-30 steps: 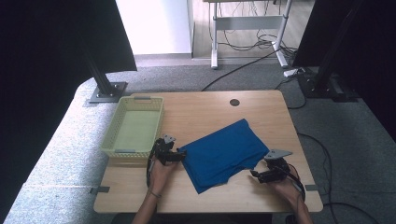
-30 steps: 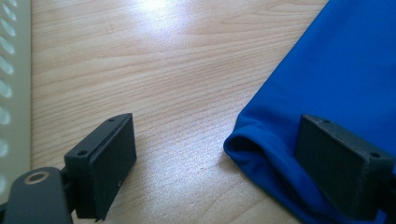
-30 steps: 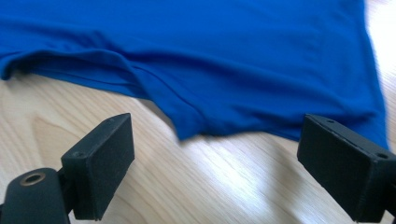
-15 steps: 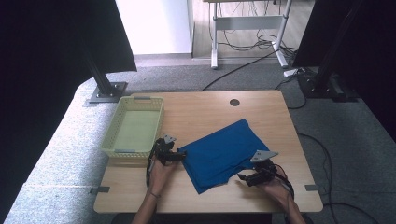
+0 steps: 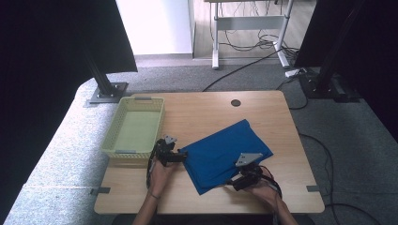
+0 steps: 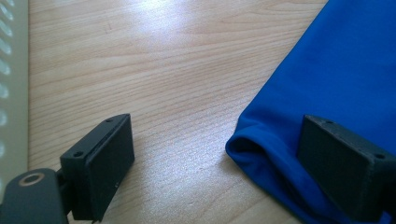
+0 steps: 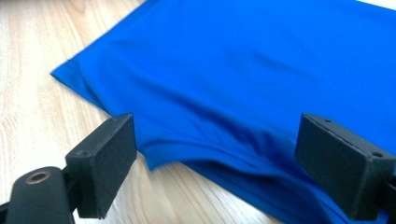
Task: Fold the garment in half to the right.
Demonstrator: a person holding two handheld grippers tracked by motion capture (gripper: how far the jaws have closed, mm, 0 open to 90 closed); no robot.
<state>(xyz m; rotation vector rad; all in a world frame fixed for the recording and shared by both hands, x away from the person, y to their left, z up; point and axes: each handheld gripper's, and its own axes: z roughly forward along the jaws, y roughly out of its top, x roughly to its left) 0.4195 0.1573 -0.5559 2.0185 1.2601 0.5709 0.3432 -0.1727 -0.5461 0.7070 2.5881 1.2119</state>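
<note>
A folded blue cloth point(image 5: 220, 152) lies flat on the wooden table point(image 5: 206, 112), turned at an angle. My left gripper point(image 5: 178, 157) is open at the cloth's left corner. In the left gripper view that folded corner point(image 6: 261, 149) sits between the jaws, close to the right one. My right gripper point(image 5: 233, 182) is open at the cloth's near edge. In the right gripper view the layered edge of the cloth point(image 7: 224, 154) lies between the two wide-apart jaws, with a pointed corner point(image 7: 63, 73) off to the left.
A pale yellow-green mesh basket point(image 5: 136, 127) stands at the table's left edge, just beyond my left gripper; its wall point(image 6: 11, 79) shows at the left gripper view's left side. A round cable hole point(image 5: 235, 102) marks the far part of the table.
My right gripper has slid left and forward onto the cloth's near edge. The left gripper has stayed at the left corner.
</note>
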